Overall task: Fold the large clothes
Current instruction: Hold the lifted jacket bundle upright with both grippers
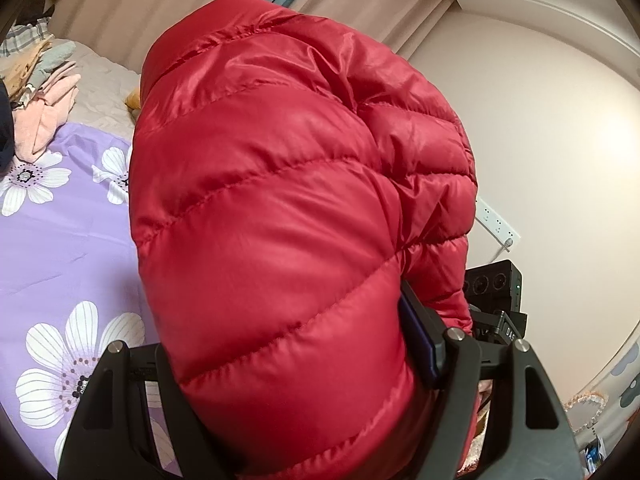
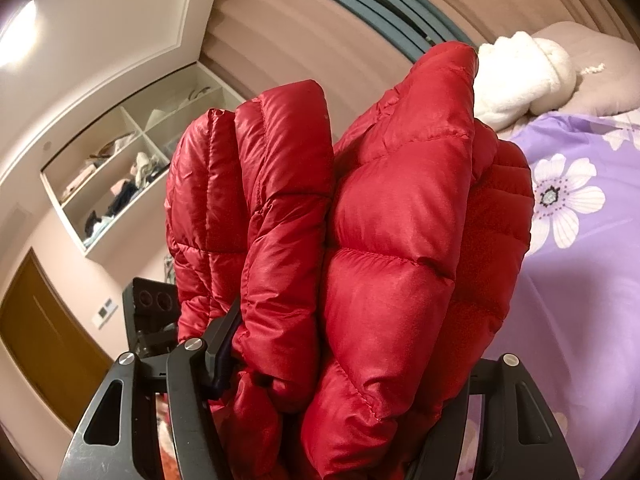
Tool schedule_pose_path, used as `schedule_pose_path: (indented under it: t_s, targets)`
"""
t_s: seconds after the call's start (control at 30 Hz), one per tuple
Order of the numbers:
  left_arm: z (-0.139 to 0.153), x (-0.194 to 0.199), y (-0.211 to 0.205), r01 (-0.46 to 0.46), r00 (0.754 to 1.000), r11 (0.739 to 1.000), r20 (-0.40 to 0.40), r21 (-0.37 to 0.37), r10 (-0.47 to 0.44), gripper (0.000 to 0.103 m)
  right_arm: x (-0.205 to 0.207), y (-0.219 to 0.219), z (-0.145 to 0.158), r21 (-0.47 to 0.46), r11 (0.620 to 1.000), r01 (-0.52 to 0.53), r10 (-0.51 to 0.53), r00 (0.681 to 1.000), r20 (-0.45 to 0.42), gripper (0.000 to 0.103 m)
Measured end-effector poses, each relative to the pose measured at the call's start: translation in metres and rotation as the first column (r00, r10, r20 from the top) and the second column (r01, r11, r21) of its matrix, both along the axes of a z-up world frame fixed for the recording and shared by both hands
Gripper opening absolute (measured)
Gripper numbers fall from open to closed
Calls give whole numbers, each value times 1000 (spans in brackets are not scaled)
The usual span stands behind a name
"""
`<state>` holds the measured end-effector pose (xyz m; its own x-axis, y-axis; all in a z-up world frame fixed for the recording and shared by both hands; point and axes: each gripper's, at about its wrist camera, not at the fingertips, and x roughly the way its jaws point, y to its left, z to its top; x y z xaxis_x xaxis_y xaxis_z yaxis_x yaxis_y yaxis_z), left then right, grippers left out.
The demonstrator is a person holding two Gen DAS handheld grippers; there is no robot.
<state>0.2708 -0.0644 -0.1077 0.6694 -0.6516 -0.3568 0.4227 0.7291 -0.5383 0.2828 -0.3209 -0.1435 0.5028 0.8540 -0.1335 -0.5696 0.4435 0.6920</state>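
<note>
Lilac bedding printed with white flowers (image 1: 60, 240) covered the bed, and pleated beige curtains (image 1: 132, 4) hung behind it under a teal rail. At the far side of the bed lay a loose heap of folded clothes (image 1: 44, 96) in pink, grey and plaid, while from the right wrist view a white fluffy garment (image 2: 520, 76) sat near a mauve pillow (image 2: 592, 76) by the head end. A red puffer jacket (image 1: 288, 208) was bunched up and lifted clear of the mattress, filling most of both views and hiding what lay directly ahead. The left gripper (image 1: 296, 384) had a thick quilted bulk of it clamped between its jaws, the fabric bulging out over both fingers; the right gripper (image 2: 344, 392) pinched another doubled wad of the same jacket, its folds standing upright above the fingers. Past the jacket, the other gripper's black body showed close by in each view, so the two hands stood near one another. A wall socket (image 1: 498, 222) sat on the plain wall, and open shelves (image 2: 120, 168) with oddments and a brown door (image 2: 44, 344) lay on the opposite side. Bare floral sheet stretched open beside the jacket.
</note>
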Motion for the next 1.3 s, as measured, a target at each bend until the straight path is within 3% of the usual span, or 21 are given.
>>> schedule_pose_path:
  t_s: [0.8,1.3]
  targets:
    - [-15,-20,-5,-40,999,999,-4,-4,40,75,3,9,6,-42,999,-14,14,1000,7,68]
    - [-17,-10,-5,-47,998,999,-38,4,47,77,4,22,7,-34,999,2,-3,1000,-29,69]
